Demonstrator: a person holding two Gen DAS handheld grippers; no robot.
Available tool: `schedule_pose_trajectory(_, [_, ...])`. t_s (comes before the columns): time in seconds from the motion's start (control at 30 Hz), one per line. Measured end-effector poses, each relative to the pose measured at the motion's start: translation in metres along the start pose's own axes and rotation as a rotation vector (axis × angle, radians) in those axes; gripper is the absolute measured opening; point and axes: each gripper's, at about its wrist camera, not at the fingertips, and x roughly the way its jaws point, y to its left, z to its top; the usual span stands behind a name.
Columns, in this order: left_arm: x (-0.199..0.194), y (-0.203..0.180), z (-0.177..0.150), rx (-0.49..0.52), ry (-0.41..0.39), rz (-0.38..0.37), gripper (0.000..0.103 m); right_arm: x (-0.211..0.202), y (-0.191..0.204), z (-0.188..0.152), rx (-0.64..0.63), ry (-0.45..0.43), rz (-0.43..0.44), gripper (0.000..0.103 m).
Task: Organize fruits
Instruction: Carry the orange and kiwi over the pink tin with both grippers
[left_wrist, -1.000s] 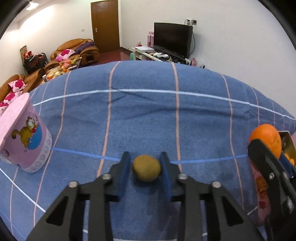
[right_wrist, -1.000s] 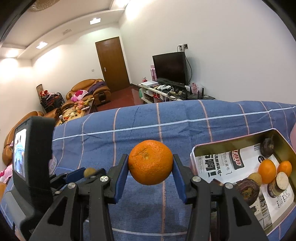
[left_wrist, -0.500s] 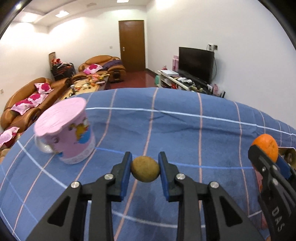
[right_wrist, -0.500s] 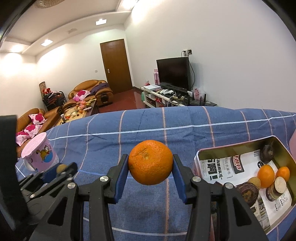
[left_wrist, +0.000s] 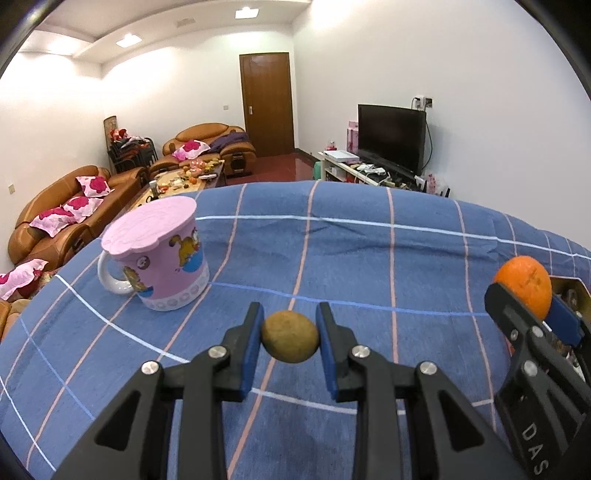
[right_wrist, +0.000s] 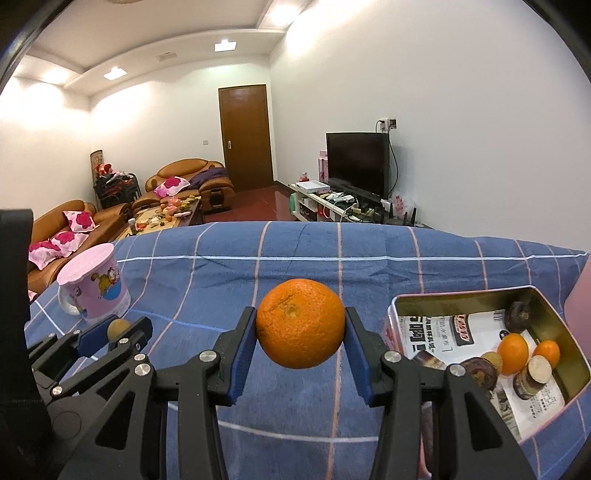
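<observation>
Right tool (right_wrist: 301, 332), clenched on 1 orange (right_wrist: 300, 322) held above the blue checked cloth (right_wrist: 295, 258). Left tool (left_wrist: 290, 338) likewise grips 1 small brown fruit (left_wrist: 290, 336). The open tin (right_wrist: 480, 295) with its sorted fruit lies just right of the right tool, the nearer one; pink mug (left_wrist: 162, 258) forward-left of the left tool.

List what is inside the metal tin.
The metal tin holds printed paper lining it, two small oranges, a brownish round fruit and several dark round items. The right claw, gripping a large orange, hides its near corner.
</observation>
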Motion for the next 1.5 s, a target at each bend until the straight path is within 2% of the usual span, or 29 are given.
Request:
schedule_pose_trajectory(0.6, [-0.042, -0.013, -0.022, -0.003, -0.076, 0.027, 0.031, -0.037, -0.015, -0.014, -0.02, -0.03, -0.015, 0.048])
schedule_pose_trajectory(1.13, [-0.057, -0.04, -0.032, -0.002, -0.072, -0.021, 0.031, -0.057, -0.039, -0.024, -0.022, -0.033, -0.025, 0.048])
schedule_pose_trajectory(1.5, [-0.063, -0.069, -0.035, 0.013, -0.071, -0.067, 0.031, -0.069, -0.074, -0.027, -0.022, -0.039, -0.042, 0.048])
